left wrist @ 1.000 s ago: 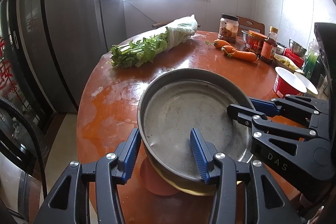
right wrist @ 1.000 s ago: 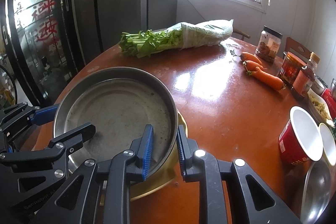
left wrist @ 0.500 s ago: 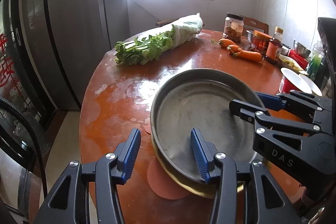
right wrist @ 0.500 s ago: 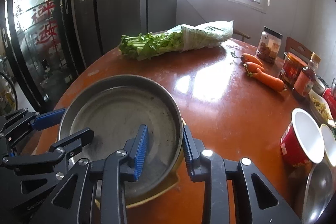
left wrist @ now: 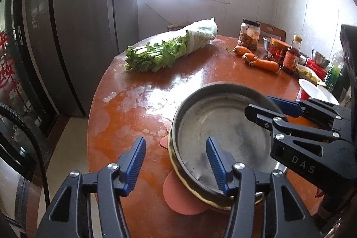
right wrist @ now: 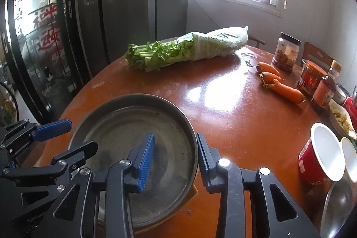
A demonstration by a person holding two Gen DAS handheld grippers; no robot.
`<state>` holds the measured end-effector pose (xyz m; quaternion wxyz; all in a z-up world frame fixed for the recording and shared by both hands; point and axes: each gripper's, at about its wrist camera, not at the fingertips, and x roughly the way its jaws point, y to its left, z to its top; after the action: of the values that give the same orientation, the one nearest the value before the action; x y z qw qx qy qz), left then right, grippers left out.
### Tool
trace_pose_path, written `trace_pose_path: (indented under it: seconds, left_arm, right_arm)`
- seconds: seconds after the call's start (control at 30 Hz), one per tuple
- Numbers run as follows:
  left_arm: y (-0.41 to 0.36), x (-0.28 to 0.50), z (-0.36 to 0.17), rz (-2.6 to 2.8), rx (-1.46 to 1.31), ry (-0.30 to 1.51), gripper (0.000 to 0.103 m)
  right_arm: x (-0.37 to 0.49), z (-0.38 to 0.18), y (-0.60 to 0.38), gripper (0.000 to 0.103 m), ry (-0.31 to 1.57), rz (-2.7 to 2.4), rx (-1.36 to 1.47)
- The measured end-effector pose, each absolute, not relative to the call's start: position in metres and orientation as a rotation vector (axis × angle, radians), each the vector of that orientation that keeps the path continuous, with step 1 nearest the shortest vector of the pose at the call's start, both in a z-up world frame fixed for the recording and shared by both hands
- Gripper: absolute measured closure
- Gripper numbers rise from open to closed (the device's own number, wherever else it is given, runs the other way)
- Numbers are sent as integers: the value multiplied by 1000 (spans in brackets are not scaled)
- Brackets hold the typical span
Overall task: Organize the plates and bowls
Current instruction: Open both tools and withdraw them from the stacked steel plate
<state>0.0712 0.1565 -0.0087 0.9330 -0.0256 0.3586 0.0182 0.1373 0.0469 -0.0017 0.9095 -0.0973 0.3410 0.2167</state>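
**Inspector:** Position of the metal pan (left wrist: 223, 133), please.

**Assistant:** It sits on a yellow-rimmed dish (left wrist: 178, 168), only the edge of which shows, and that rests on a pink mat (left wrist: 178, 195), near the front edge of the round red table (left wrist: 200, 77).

**Inspector:** Left gripper (left wrist: 176, 165)?

**Assistant:** Its jaws have just been opening further. They straddle the pan's near-left rim: one blue pad (left wrist: 215, 162) stands inside over the pan floor, the other (left wrist: 133, 162) hangs outside over bare tabletop, well clear of the wall. Neither pad presses the rim; nothing is held.

**Inspector:** Right gripper (right wrist: 174, 155)?

**Assistant:** Jaws likewise just been opening. They straddle the pan's right rim, with the left finger (right wrist: 146, 160) inside over the floor and the right finger (right wrist: 204, 160) just outside the wall. A gap shows on the inner side; whether the outer pad touches the wall, I cannot tell. No grip on the pan.

**Inspector:** Surroundings?

**Assistant:** Bagged celery (right wrist: 183, 50), carrots (right wrist: 279, 81), jars and a red cup (right wrist: 319, 157) stand well apart from the pan.
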Motion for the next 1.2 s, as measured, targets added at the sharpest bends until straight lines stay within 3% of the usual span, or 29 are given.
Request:
trace_pose_path:
  seconds: [0.17, 0.67, 0.83, 1.2]
  left_arm:
    - [157, 65, -2, 47, -55, 718, 42]
    - [148, 47, 21, 37, -52, 659, 35]
    - [137, 44, 31, 23, -48, 637, 33]
    - [101, 34, 48, -23, -24, 600, 28]
  right_arm:
    - [133, 3, 45, 57, 697, 456, -182]
    - [98, 33, 28, 55, 617, 447, -174]
    - [81, 46, 8, 42, 565, 410, -155]
    - [53, 66, -40, 29, 499, 310, -129]
